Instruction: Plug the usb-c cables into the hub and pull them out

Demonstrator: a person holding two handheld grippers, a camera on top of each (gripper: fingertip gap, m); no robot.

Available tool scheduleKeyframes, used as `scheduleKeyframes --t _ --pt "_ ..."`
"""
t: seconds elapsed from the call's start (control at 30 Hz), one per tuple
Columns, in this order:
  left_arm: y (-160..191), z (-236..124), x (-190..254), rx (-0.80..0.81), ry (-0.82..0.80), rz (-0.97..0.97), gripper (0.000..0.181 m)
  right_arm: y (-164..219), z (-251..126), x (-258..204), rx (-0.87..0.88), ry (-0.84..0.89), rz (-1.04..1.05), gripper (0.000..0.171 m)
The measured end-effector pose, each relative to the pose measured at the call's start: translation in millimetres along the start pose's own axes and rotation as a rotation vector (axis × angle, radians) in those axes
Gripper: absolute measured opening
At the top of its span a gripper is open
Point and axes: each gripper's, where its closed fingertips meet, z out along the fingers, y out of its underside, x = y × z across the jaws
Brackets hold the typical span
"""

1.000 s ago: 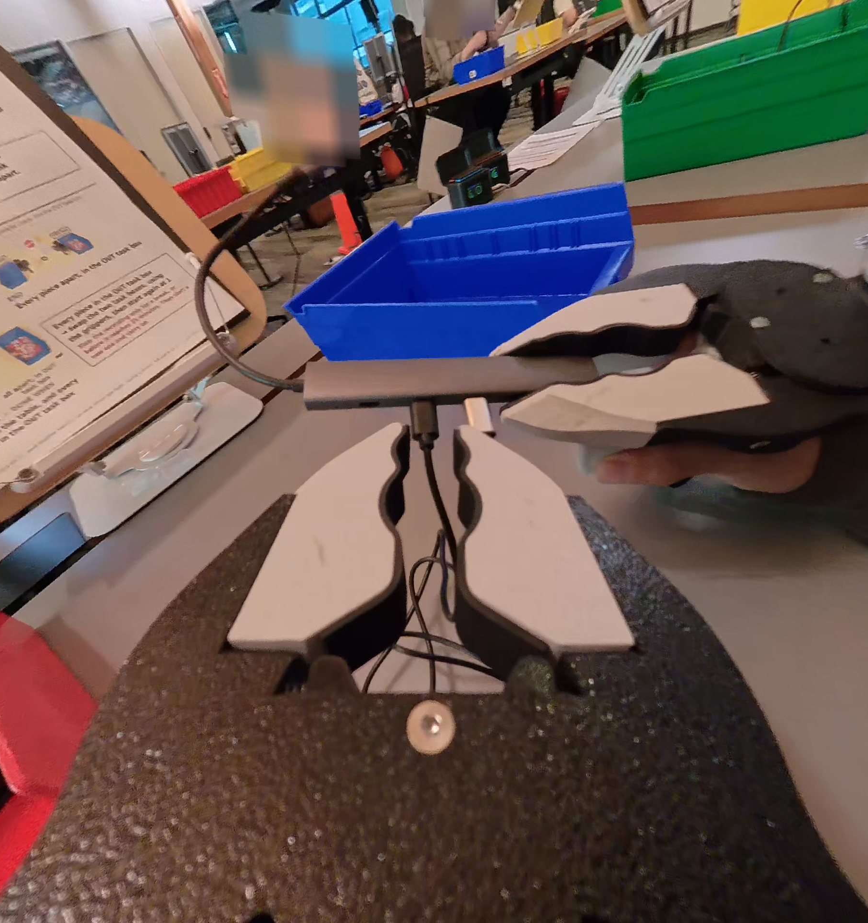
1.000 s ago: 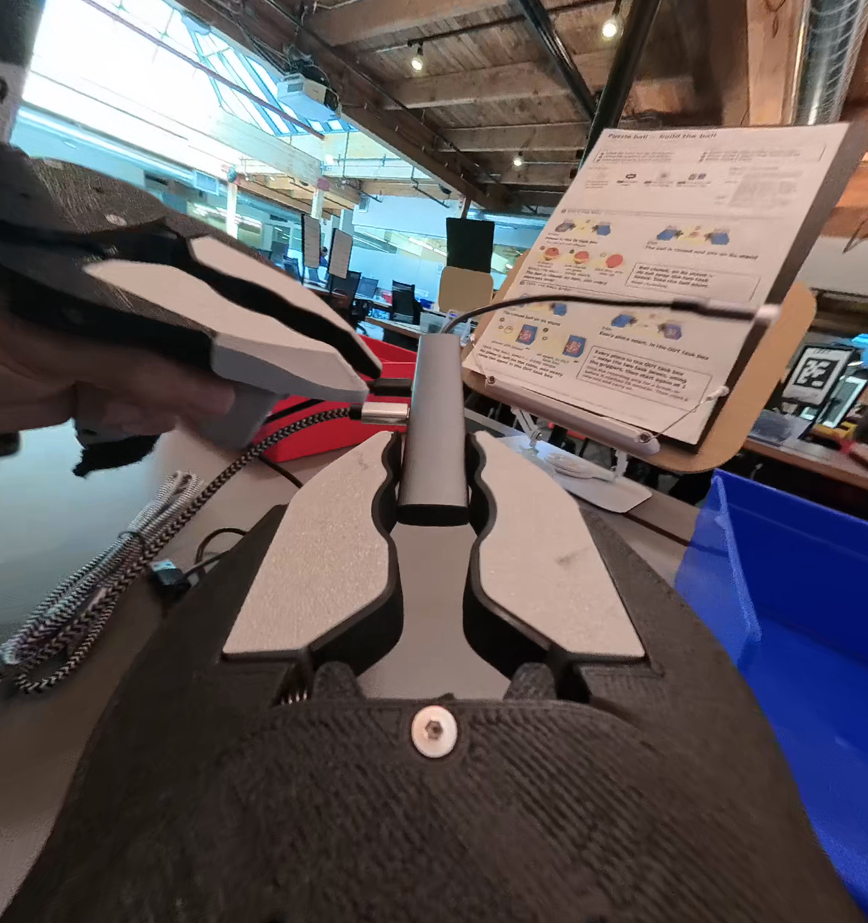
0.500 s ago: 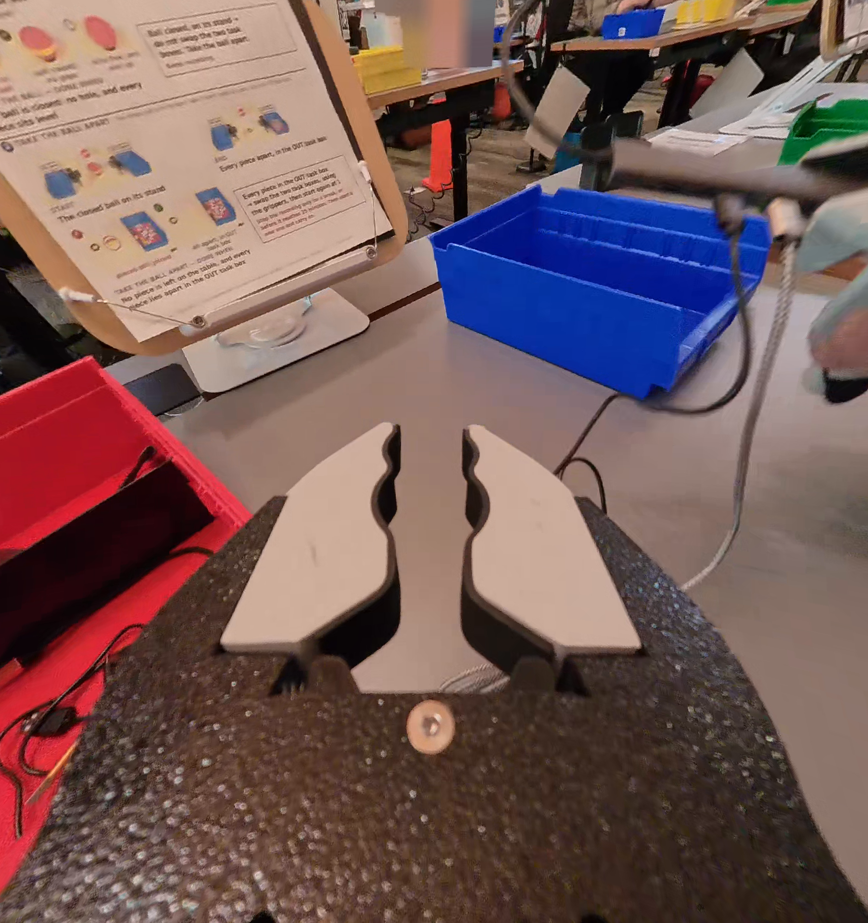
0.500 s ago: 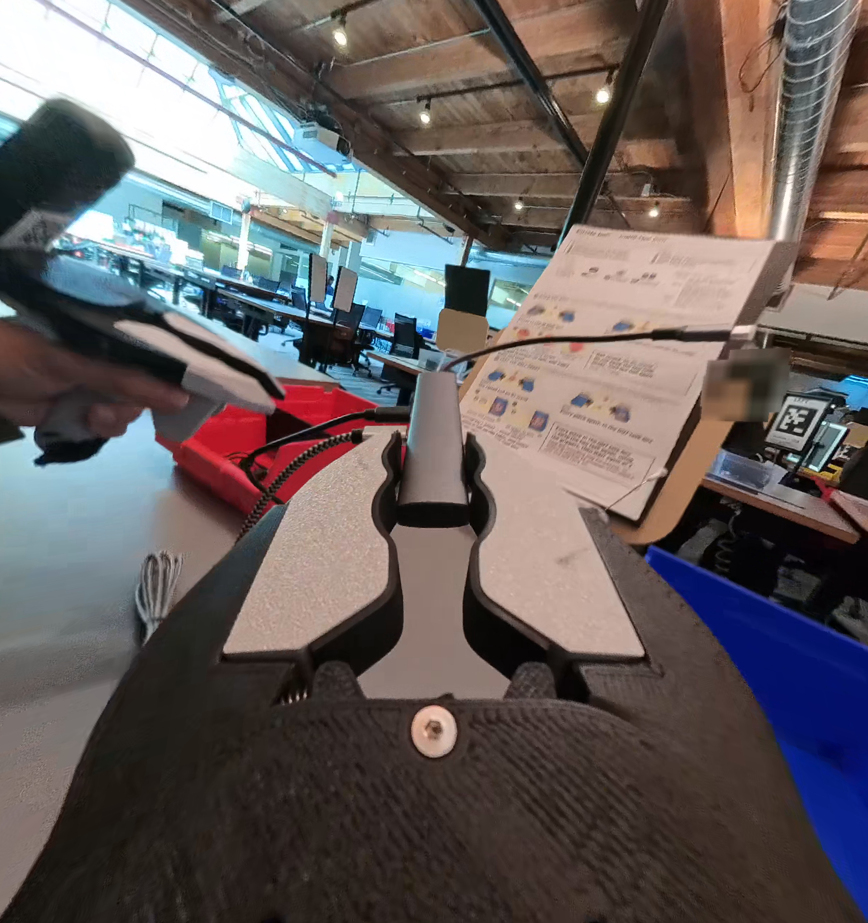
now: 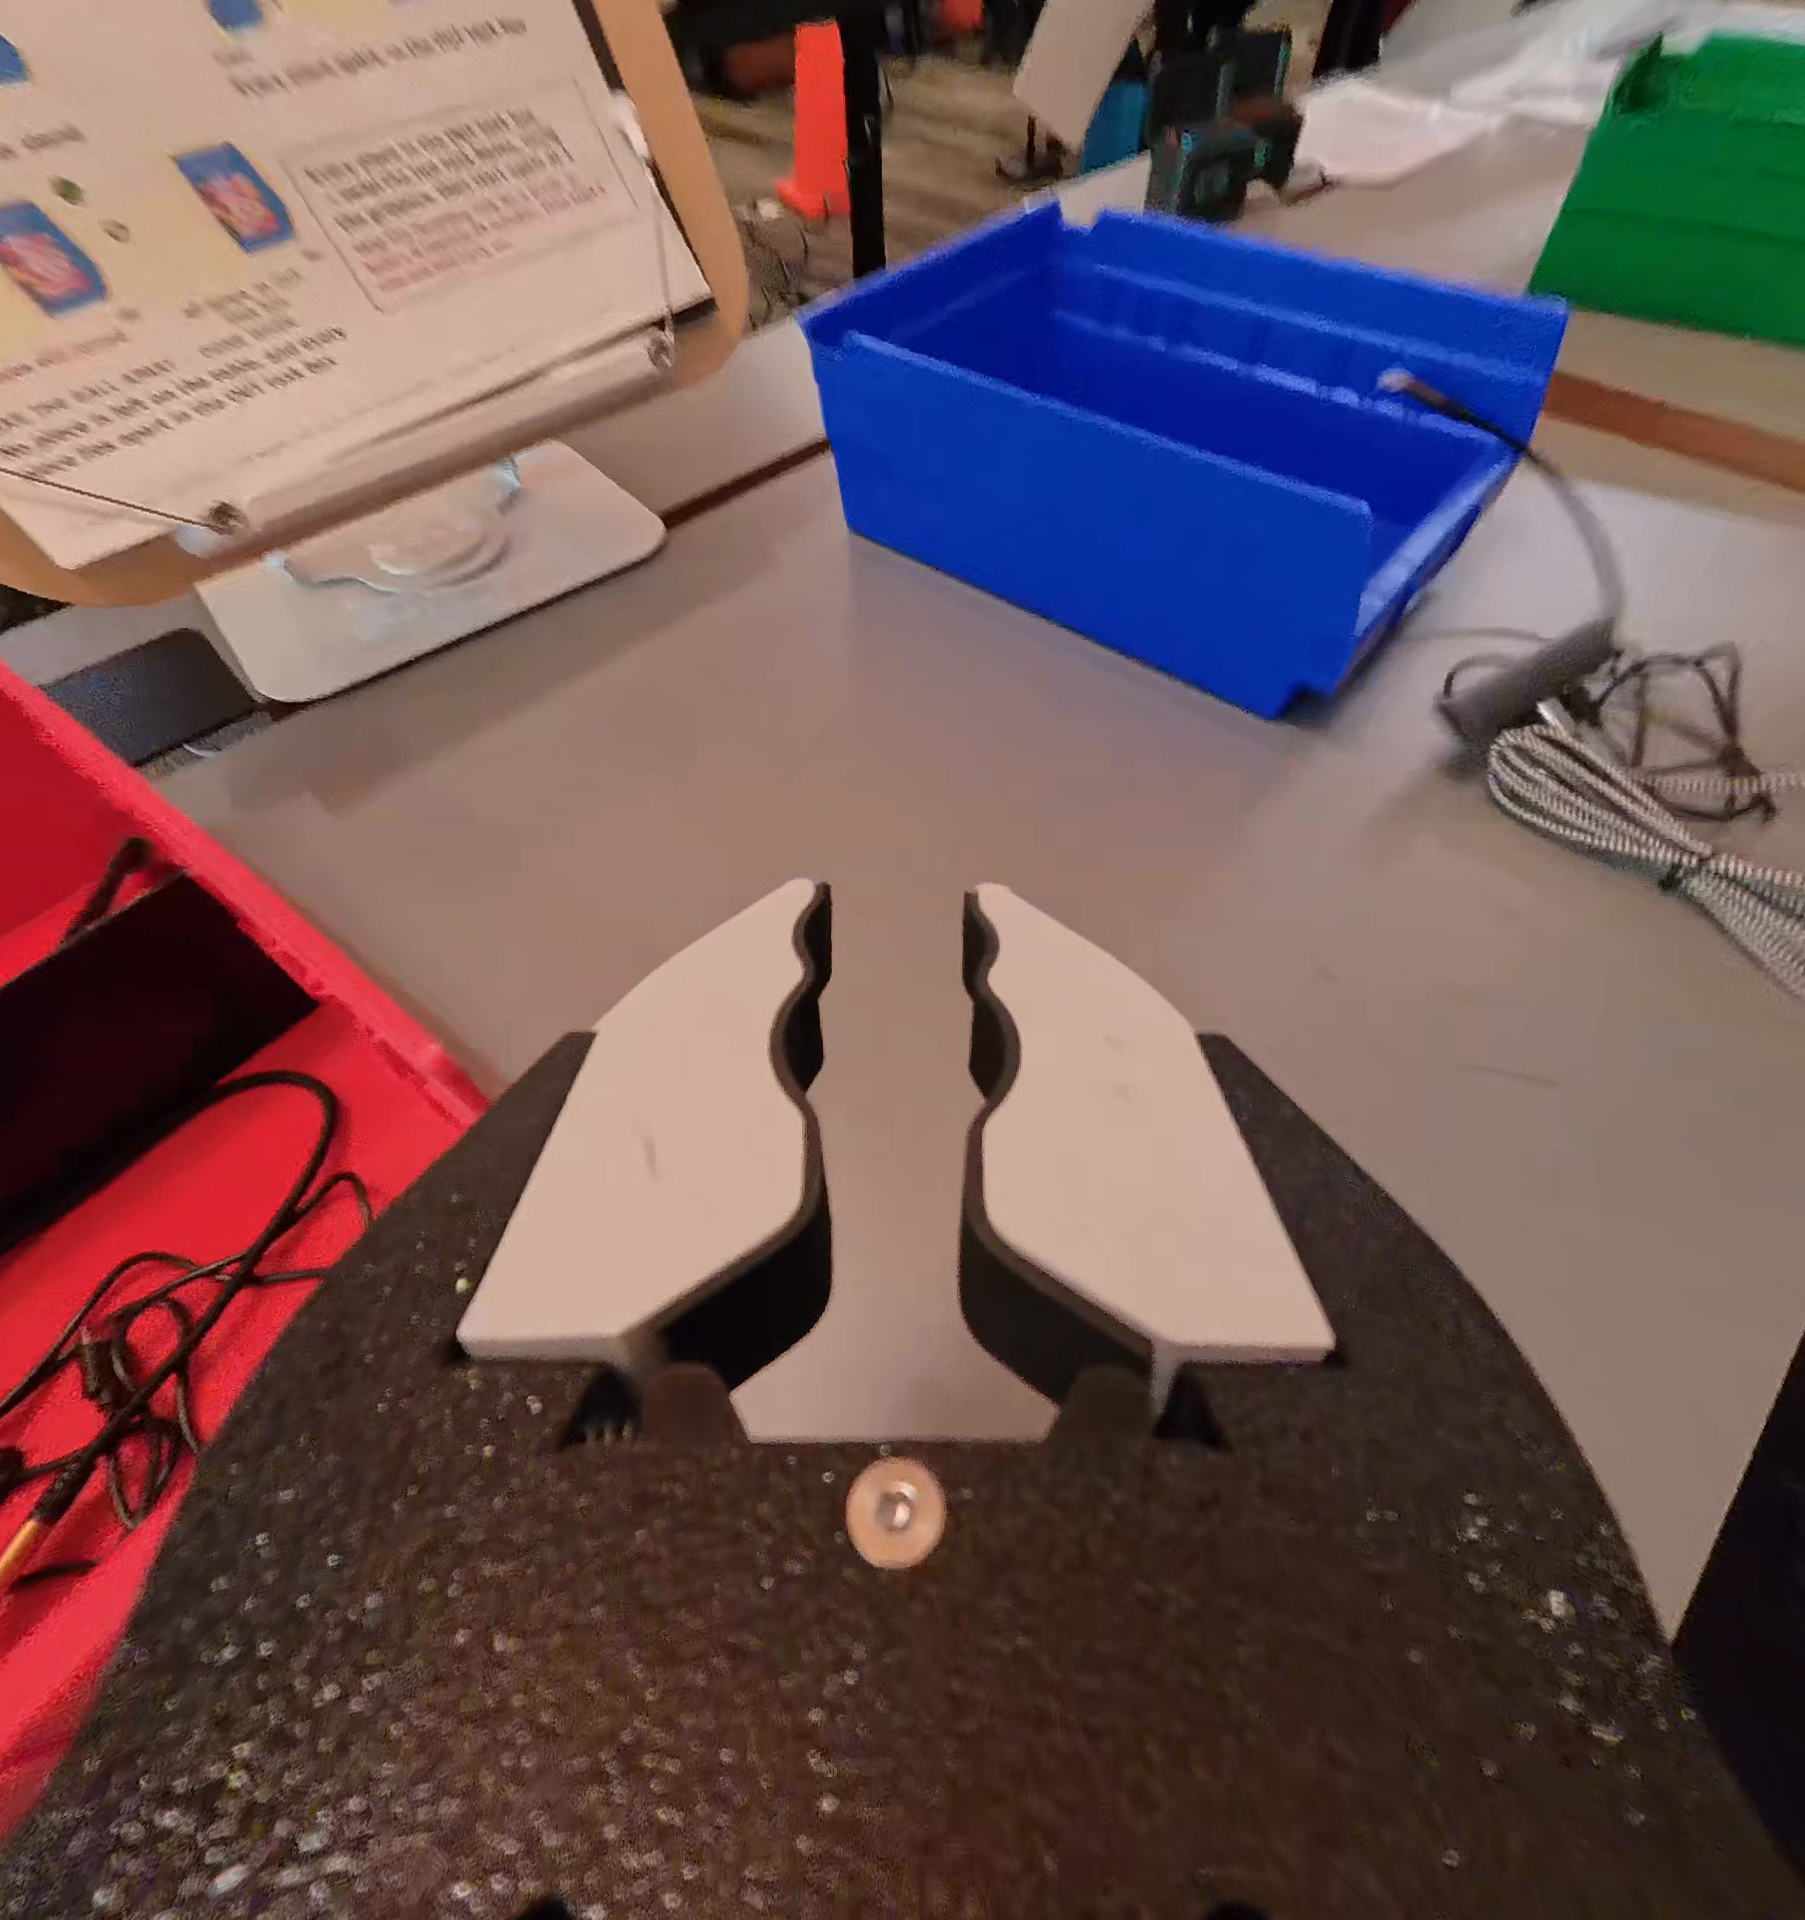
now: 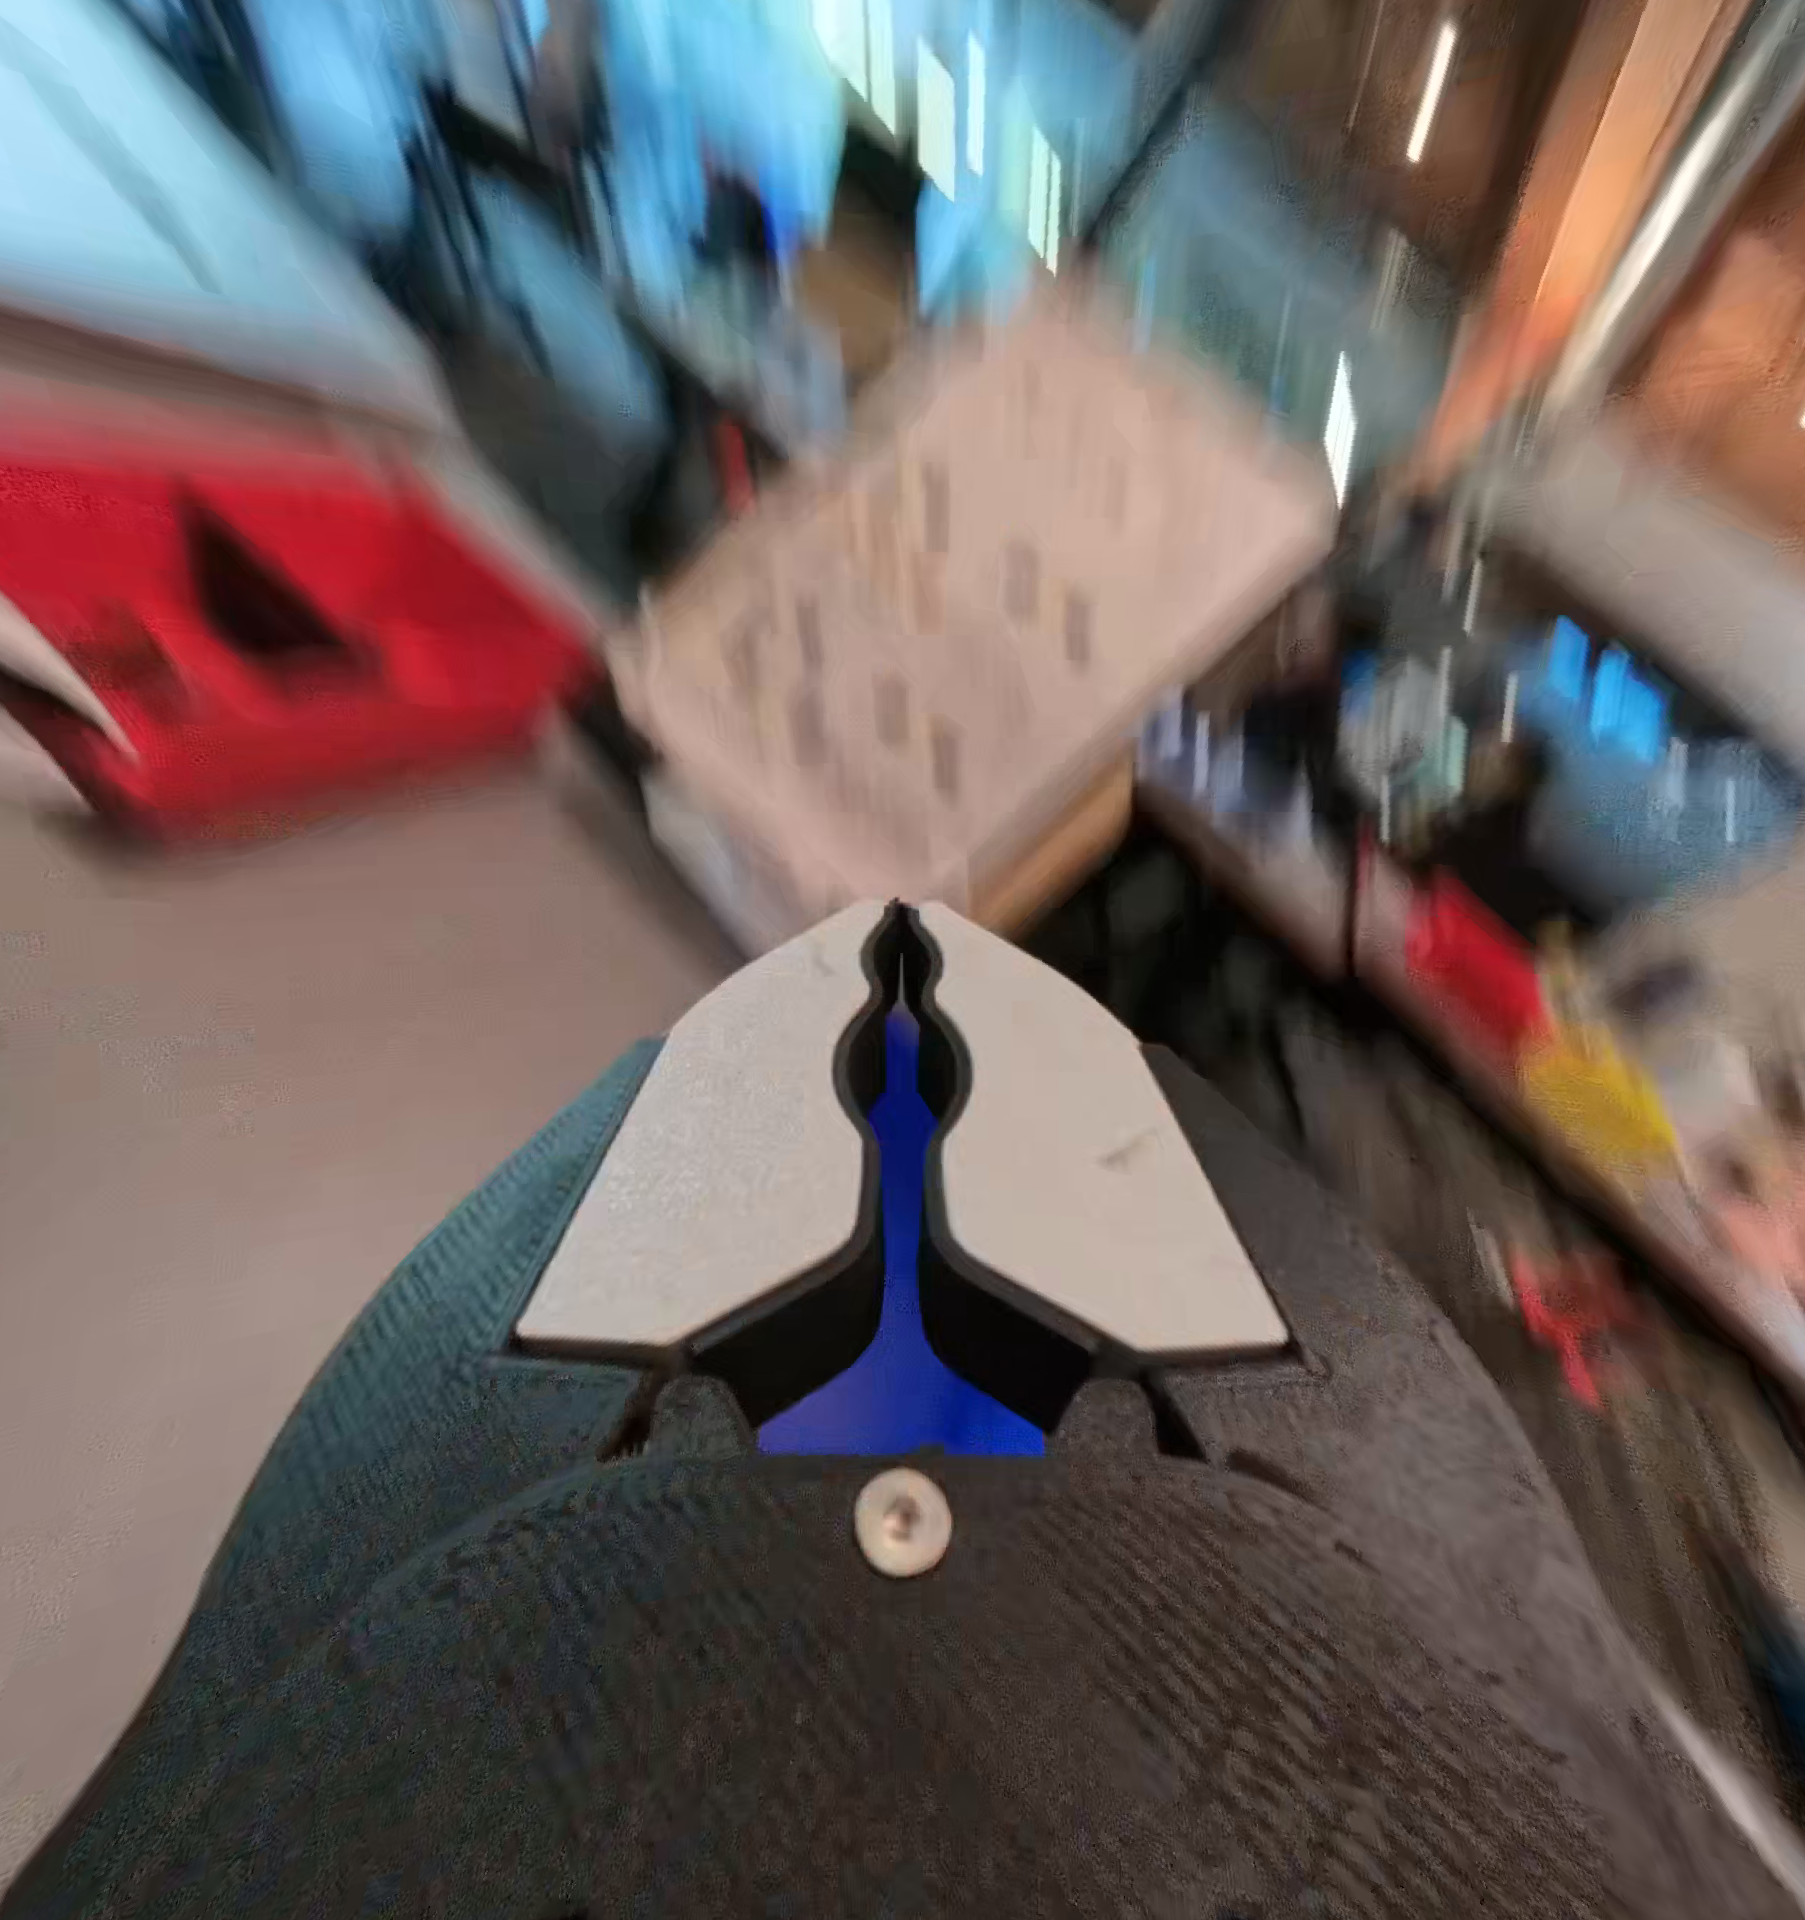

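Note:
My left gripper (image 5: 898, 899) is open and empty, low over the grey table (image 5: 669, 779). The grey hub (image 5: 1532, 675) lies blurred on the table just right of the blue bin (image 5: 1137, 499), and its own lead runs up onto the bin's rim. A braided cable (image 5: 1656, 831) and a thin black cable (image 5: 1698, 717) lie bunched beside the hub. I cannot tell whether they are plugged in. My right gripper (image 6: 898, 914) is shut with its tips touching and holds nothing. Its view is heavily blurred, and blue shows through the gap under its fingers.
A red bin (image 5: 46, 790) with loose black cables (image 5: 202, 1278) sits at the left, also showing in the right wrist view (image 6: 306, 623). An instruction board (image 5: 306, 260) on a stand is at the back left. A green bin (image 5: 1708, 208) is at the far right.
My right gripper let go of the hub, shut empty and is swinging fast. The hub and cables now lie on the table by the blue bin. My left gripper stayed open and empty.

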Motion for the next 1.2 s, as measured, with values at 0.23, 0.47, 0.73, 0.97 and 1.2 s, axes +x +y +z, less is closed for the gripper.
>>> scheduleKeyframes --t 0.23,0.47,0.73,0.97,1.2 --pt "23 18 25 -0.125 0.062 0.118 0.026 221 -73 -113 -0.419 -0.132 0.157 0.038" --pt "21 37 48 -0.137 0.163 0.09 0.026 260 -66 -133 -0.557 -0.294 0.027 0.045" --pt "29 49 61 -0.194 0.241 0.121 0.026 310 -67 -155 -0.941 -0.704 -0.056 0.071" --pt "38 48 57 -0.22 0.262 0.101 0.026 315 -72 -169 -0.991 -0.814 0.059 0.048" --pt "32 40 48 -0.187 0.25 0.082 0.026 311 -73 -169 -0.888 -0.766 0.049 0.026"
